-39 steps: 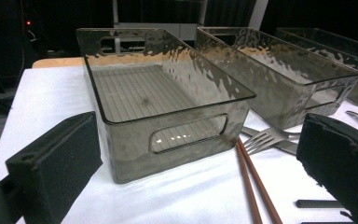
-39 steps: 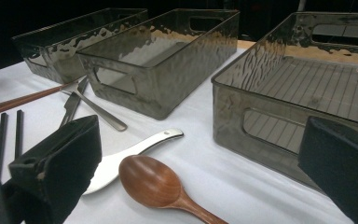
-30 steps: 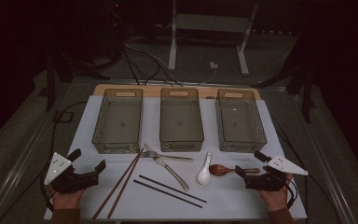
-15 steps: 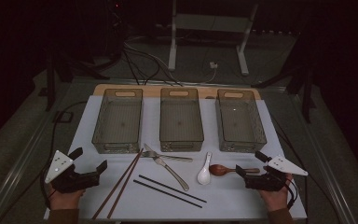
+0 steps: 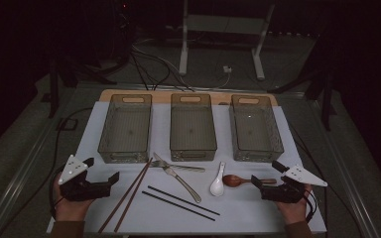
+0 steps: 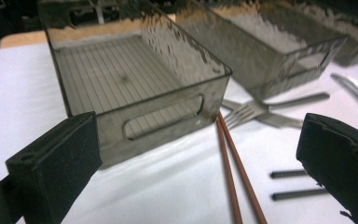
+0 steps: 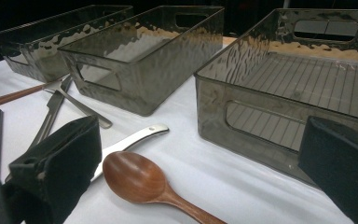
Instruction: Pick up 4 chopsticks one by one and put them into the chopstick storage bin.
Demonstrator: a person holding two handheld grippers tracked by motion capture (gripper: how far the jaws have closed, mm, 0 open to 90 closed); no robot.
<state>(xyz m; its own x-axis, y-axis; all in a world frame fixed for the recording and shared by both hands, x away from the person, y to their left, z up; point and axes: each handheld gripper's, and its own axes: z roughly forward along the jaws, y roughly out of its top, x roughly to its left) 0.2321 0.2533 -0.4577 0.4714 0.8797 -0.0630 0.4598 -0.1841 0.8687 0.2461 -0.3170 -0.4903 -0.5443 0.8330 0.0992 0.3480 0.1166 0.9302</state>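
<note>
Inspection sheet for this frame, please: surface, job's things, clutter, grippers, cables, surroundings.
Surface: white mat on the table, a wooden board under its far edge.
Job's things: three empty bins in a row; brown chopsticks, black chopsticks, fork, knife, white spoon, wooden spoon lying in front of them.
Clutter: nothing seen.
Grippers: left gripper and right gripper open, low at the near corners, holding nothing.
Cables: black cable off the mat's left; more on the floor behind.
Surroundings: dark; white stand behind.
</note>
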